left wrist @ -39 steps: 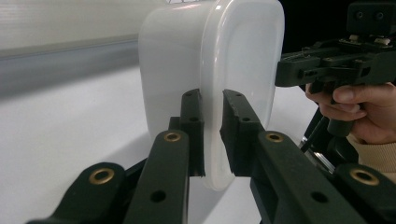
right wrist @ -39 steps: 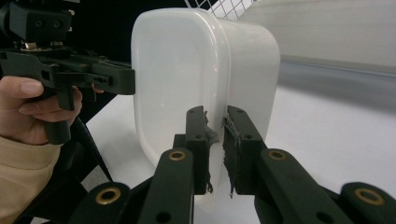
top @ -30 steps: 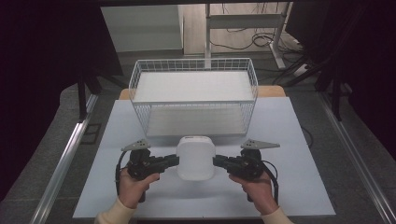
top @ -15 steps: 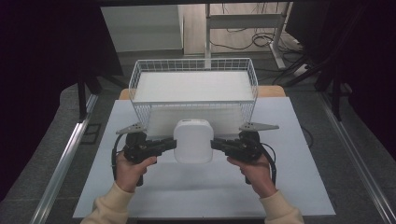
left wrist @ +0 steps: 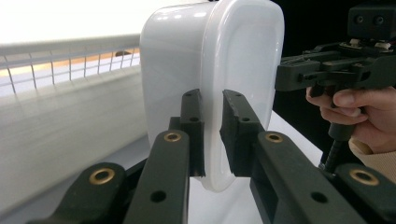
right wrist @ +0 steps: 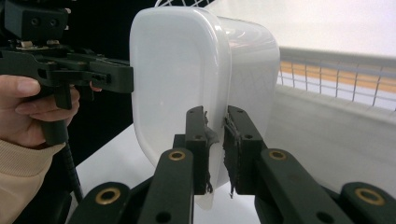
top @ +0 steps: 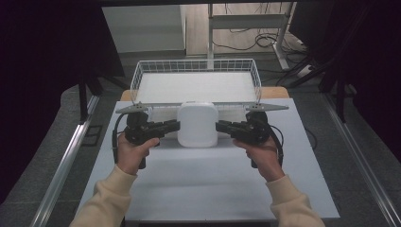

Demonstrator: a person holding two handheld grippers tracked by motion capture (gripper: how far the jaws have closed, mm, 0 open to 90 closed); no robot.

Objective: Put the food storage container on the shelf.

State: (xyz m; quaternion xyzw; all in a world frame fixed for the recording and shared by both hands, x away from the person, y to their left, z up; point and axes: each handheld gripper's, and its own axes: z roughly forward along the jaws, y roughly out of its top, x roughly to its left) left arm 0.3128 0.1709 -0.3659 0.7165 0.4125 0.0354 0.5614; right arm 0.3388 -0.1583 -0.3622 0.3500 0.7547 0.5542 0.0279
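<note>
A white plastic container (top: 197, 124) with rounded corners hangs above the table between both grippers, just in front of the wire basket (top: 142, 75). My left gripper (top: 176, 126) pinches its left rim, and in the left gripper view the jaws clamp the container (left wrist: 219, 70) edge. On the other side my right gripper (top: 220, 126) is shut on the right rim; the right gripper view shows the container (right wrist: 187, 74) held between its worn pads (right wrist: 202, 140). The far gripper (right wrist: 70, 74) and its hand show behind.
The white wire basket has a flat white floor and stands at the table's far edge. The pale table (top: 208, 184) stretches toward the person. Dark curtains flank both sides, and cables lie on the floor beyond the basket.
Both grippers have carried the container up and away from the person, toward the basket's near wall.
</note>
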